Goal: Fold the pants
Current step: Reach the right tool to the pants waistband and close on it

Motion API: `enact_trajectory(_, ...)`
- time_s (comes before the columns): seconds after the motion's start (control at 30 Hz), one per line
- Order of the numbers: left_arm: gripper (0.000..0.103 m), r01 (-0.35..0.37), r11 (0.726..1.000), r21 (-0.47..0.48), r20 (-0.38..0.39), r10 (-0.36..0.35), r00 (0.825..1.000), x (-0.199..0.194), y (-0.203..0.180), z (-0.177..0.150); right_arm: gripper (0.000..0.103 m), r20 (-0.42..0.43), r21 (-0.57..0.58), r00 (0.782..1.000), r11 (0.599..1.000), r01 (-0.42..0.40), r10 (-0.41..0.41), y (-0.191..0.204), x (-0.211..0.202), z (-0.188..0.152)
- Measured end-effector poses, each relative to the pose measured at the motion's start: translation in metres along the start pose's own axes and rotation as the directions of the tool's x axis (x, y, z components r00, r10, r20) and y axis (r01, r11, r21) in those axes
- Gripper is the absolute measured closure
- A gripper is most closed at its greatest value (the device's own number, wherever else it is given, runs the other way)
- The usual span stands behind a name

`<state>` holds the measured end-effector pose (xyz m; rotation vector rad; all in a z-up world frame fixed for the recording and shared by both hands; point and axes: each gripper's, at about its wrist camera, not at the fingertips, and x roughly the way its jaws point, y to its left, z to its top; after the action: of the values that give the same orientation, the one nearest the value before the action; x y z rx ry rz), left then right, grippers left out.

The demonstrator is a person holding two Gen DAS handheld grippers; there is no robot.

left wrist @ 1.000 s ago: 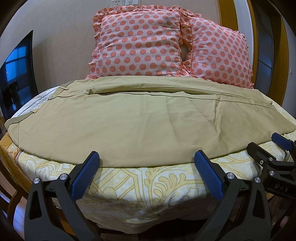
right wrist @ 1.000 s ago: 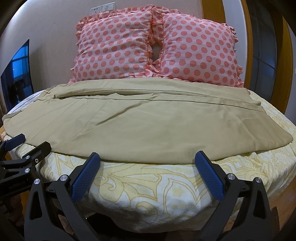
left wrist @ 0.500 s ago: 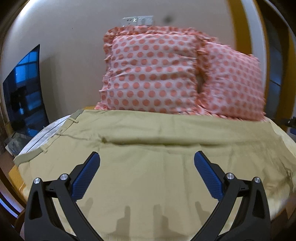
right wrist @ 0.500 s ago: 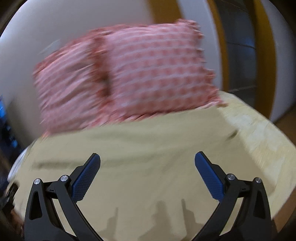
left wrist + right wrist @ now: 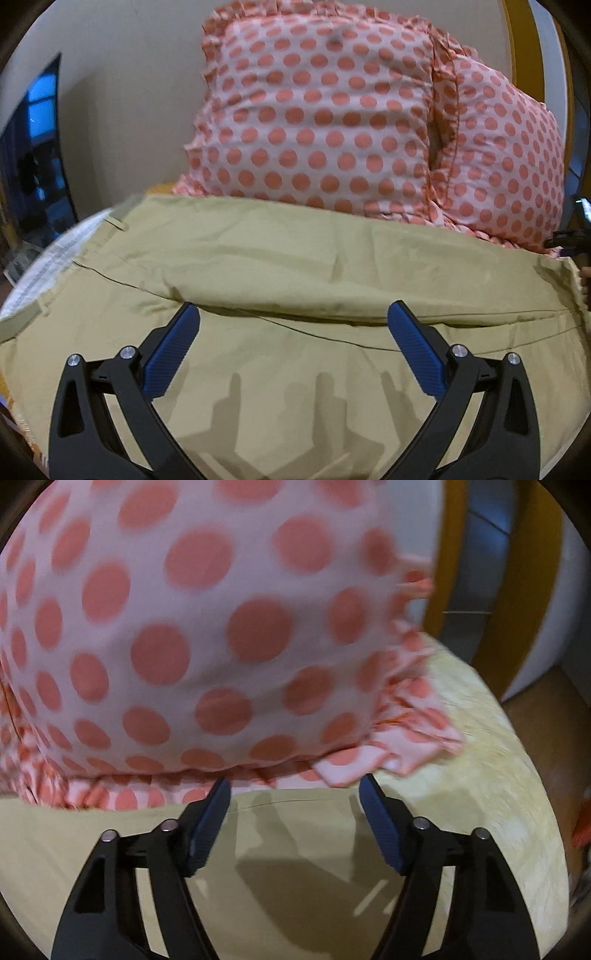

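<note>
left wrist view first: at the far left a dark screen (image 5: 29,155) stands against the pale wall (image 5: 122,74), showing blue reflections. below it, a white striped strip of bedding (image 5: 48,254) shows at the bed's left edge. the khaki pants (image 5: 295,266) lie spread flat across the bed, filling the lower half of the view, with a belt loop and the waistband end at the left and a long seam running left to right across the middle. the left gripper (image 5: 293,325) hangs just above the cloth with its blue fingers (image 5: 171,354) spread wide and nothing between them; its shadow falls on the fabric below. behind the pants, two pink pillows with orange dots (image 5: 314,110) lean against the wall, their lower edges meeting the far edge of the pants. at the right margin a small black part of the other tool (image 5: 569,238) shows.

right wrist view, somewhat blurred: one dotted pillow (image 5: 192,620) fills the upper left, its ruffle resting on the bed. the right gripper (image 5: 295,788) sits over the far edge of the pants (image 5: 277,867), fingers (image 5: 208,819) apart and empty, tips near the ruffle. to the right lies the yellow patterned bedspread (image 5: 491,775), then a wooden frame (image 5: 524,572).
</note>
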<state>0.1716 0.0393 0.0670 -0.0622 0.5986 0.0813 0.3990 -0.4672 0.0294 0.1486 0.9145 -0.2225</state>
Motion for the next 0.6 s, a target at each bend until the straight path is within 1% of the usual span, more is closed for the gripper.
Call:
enact_trajectory(0.07,0.002,0.031,0.999,-0.024,-0.024,-0.032,0.999,0.005,0.003,0.000,0.033,-0.017,-0.029,1.000,0.999,0.022,-0.023,0.007,0.009,-0.002)
enact_trajectory(0.1,0.002,0.038,0.999,-0.034,-0.037,-0.039,0.999,0.008,0.005,-0.001,0.033,-0.014,-0.014,0.998,0.998,0.055,-0.056,0.007,0.013,-0.003)
enact_trajectory(0.17,0.002,0.041,0.998,-0.043,-0.060,-0.044,0.997,0.013,0.006,-0.002,0.033,-0.017,0.020,0.999,0.998,0.051,-0.051,0.007,0.017,-0.006)
enact_trajectory(0.23,0.002,0.045,0.998,-0.050,-0.084,-0.049,0.995,0.018,0.007,-0.002,0.033,-0.033,-0.003,0.997,0.997,0.071,-0.071,0.010,0.025,-0.008)
enact_trajectory(0.27,0.002,0.045,0.998,-0.053,-0.091,-0.050,0.995,0.019,0.007,-0.002,0.034,-0.028,-0.021,0.996,0.997,0.080,-0.081,0.011,0.027,-0.010)
enact_trajectory(0.3,0.002,0.046,0.997,-0.058,-0.095,-0.052,0.994,0.020,0.008,-0.003,0.041,-0.007,-0.042,0.996,0.996,0.084,-0.084,0.014,0.026,-0.013)
enact_trajectory(0.33,0.002,0.048,0.997,-0.061,-0.098,-0.054,0.994,0.021,0.008,-0.003,0.050,-0.001,-0.050,0.998,0.997,0.062,-0.062,0.014,0.026,-0.015)
enact_trajectory(0.37,0.002,0.051,0.997,-0.065,-0.101,-0.057,0.993,0.021,0.009,-0.003,0.073,-0.003,-0.047,0.999,0.998,0.033,-0.033,0.014,0.024,-0.018)
enact_trajectory(0.4,0.002,0.053,0.996,-0.068,-0.104,-0.060,0.993,0.022,0.009,-0.003,0.086,-0.001,-0.047,1.000,0.999,0.028,-0.028,0.016,0.020,-0.022)
enact_trajectory(0.47,0.002,0.055,0.996,-0.073,-0.109,-0.063,0.992,0.023,0.010,-0.003,0.103,-0.002,-0.042,1.000,0.999,0.021,-0.021,0.013,0.012,-0.030)
enact_trajectory(0.53,0.002,0.058,0.995,-0.078,-0.108,-0.066,0.992,0.022,0.011,-0.003,0.103,0.015,-0.013,1.000,1.000,-0.023,0.023,0.005,-0.005,-0.045)
enact_trajectory(0.6,0.002,0.059,0.995,-0.083,-0.106,-0.068,0.992,0.022,0.012,-0.003,0.103,0.057,0.015,0.996,0.997,-0.071,0.070,-0.001,-0.030,-0.060)
